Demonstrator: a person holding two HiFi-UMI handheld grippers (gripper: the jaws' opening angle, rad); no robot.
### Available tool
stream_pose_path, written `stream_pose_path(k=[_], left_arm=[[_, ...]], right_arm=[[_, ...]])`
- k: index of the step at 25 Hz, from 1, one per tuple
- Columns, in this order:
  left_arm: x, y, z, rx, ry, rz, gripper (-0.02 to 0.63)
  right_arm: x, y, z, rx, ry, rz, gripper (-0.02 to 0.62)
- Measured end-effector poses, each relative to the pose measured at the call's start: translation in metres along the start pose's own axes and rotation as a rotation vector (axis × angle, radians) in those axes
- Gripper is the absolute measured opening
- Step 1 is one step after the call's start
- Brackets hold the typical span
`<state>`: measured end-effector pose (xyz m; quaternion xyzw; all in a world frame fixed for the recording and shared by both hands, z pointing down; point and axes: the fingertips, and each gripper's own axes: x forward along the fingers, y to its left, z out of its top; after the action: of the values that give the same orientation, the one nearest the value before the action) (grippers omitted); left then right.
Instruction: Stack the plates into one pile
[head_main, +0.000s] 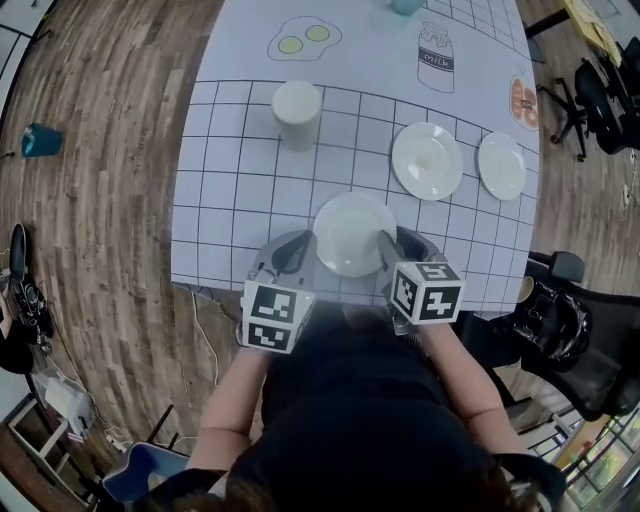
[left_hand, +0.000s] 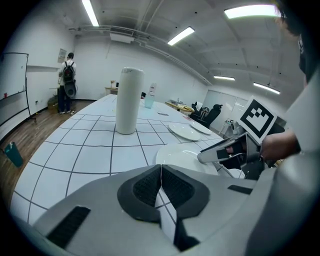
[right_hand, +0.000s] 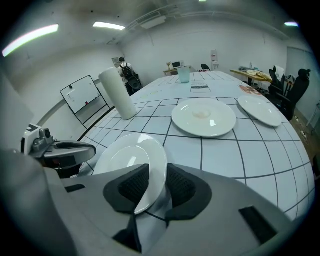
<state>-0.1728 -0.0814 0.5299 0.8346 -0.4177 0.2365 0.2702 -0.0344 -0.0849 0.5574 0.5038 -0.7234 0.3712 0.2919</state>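
Note:
Three white plates lie on the grid-patterned tablecloth (head_main: 230, 200). The nearest plate (head_main: 350, 232) sits by the table's front edge, between my two grippers. My right gripper (head_main: 386, 246) is shut on that plate's right rim; in the right gripper view the rim (right_hand: 142, 165) fills the gap between the pads. My left gripper (head_main: 300, 248) rests at the plate's left side, shut with its pads (left_hand: 150, 187) pressed together and nothing between them. A larger plate (head_main: 427, 160) and a smaller plate (head_main: 501, 165) lie apart farther right.
A tall white cylinder (head_main: 297, 115) stands at the back left of the grid. Printed pictures of eggs (head_main: 303, 38) and a milk carton (head_main: 436, 58) mark the cloth's far part, beside a teal cup (head_main: 407, 5). Office chairs (head_main: 600, 90) stand to the right.

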Motion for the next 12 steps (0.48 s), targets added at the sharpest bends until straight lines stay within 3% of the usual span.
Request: stream_pose_path(k=[12], left_arm=[[-0.0009,0.0078,0.0089,0.009,-0.020,-0.020,0.029]], right_arm=[[-0.0047,0.0000,0.0012,0.037,-0.011,-0.013,0.117]])
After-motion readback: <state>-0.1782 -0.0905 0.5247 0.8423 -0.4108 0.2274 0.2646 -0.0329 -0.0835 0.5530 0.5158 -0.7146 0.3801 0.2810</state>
